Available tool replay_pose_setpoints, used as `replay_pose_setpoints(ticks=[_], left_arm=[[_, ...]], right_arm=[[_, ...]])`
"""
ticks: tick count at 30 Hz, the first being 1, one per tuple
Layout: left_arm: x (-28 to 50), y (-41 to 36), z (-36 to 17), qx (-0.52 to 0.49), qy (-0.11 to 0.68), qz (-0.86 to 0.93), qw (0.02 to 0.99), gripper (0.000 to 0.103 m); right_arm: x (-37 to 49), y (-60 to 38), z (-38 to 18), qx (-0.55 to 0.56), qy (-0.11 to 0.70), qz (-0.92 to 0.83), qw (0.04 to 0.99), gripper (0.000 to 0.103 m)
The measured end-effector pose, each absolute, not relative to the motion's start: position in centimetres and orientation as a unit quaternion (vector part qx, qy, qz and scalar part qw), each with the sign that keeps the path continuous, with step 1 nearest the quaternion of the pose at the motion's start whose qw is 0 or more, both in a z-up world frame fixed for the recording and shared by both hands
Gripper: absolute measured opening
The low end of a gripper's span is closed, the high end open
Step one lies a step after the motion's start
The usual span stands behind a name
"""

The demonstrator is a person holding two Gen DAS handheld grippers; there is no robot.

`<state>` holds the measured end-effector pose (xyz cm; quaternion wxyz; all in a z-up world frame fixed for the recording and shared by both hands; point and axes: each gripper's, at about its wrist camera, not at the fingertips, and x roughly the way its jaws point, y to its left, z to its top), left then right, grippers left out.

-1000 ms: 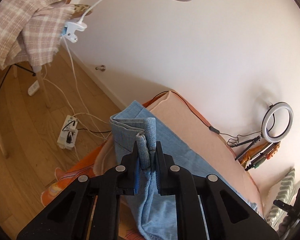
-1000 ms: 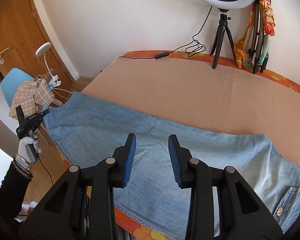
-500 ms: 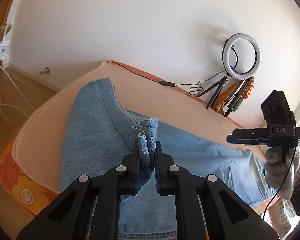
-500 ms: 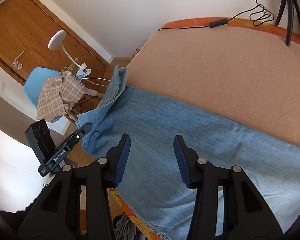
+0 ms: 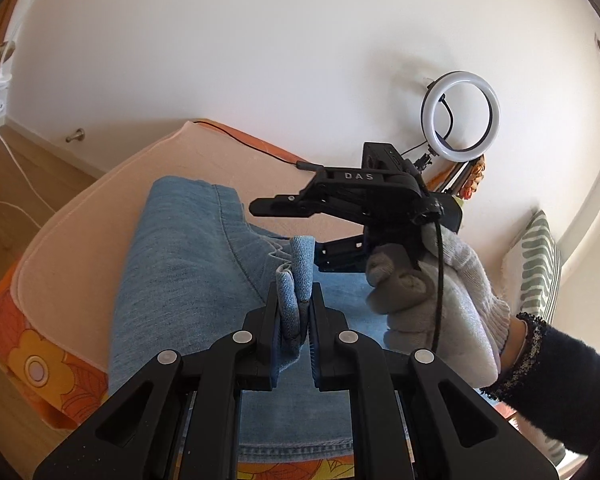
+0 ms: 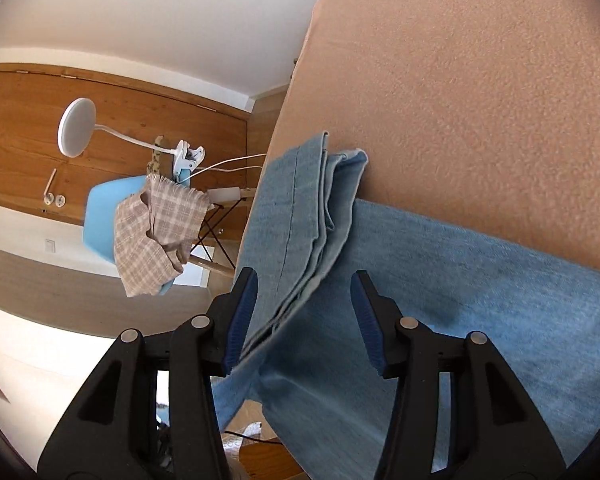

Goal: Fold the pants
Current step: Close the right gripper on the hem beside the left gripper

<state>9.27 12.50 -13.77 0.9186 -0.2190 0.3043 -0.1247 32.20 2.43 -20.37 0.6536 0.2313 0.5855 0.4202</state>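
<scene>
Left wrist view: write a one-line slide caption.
Left gripper pinches jeans hem above bed; gloved hand brings right gripper alongside.

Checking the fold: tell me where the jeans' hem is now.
In the left wrist view, the hem sits centre frame, pinched in the left gripper, beside the gloved hand.

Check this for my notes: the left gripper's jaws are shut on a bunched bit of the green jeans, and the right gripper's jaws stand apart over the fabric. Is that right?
One thing is wrong: the jeans are light blue denim, not green. The left wrist view shows the left gripper shut on a bunched fold of them. In the right wrist view, the right gripper has its jaws apart and opening, denim between them but not pressed.
</scene>
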Motion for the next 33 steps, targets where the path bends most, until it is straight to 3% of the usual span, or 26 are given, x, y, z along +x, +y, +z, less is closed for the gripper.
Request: replay_pose_setpoints(ticks=[4, 7, 10, 12, 14, 21, 22, 23, 25, 33], left_arm=[[9.3, 11.9, -14.1, -0.216, 0.312, -0.132, 0.916, 0.009], [9.3, 11.6, -14.2, -0.212, 0.315, -0.133, 0.916, 0.009], [8.9, 12.1, -13.8, -0.221, 0.305, -0.127, 0.918, 0.009], [8.7, 12.7, -13.5, -0.229, 0.298, -0.124, 0.919, 0.009], [8.7, 13.2, -13.4, -0.237, 0.293, -0.12, 0.918, 0.009], [8.7, 12.3, -13.3, -0.223, 0.304, -0.137, 0.916, 0.009], [8.6, 12.1, -13.3, -0.217, 0.305, -0.136, 0.917, 0.009], [8.6, 12.0, -13.4, -0.215, 0.307, -0.136, 0.917, 0.009], [8.6, 11.8, -13.5, -0.218, 0.309, -0.135, 0.916, 0.009], [8.7, 8.8, -13.5, -0.203, 0.319, -0.172, 0.91, 0.009]], right_arm=[[33.1, 3.5, -20.0, 0.231, 0.578, 0.414, 0.665, 0.051], [33.2, 4.3, -19.5, 0.207, 0.577, 0.411, 0.674, 0.042], [33.1, 4.5, -19.6, 0.194, 0.586, 0.398, 0.679, 0.042], [32.8, 4.3, -19.7, 0.18, 0.587, 0.383, 0.69, 0.043], [32.4, 3.5, -20.1, 0.197, 0.597, 0.374, 0.682, 0.052], [32.9, 3.6, -20.9, 0.232, 0.594, 0.389, 0.664, 0.052], [33.0, 4.0, -20.9, 0.228, 0.591, 0.388, 0.669, 0.049], [32.8, 4.2, -20.7, 0.215, 0.586, 0.382, 0.681, 0.033], [32.3, 4.3, -19.8, 0.178, 0.571, 0.382, 0.704, 0.016], [30.1, 0.1, -15.2, 0.124, 0.509, 0.37, 0.767, 0.01]])
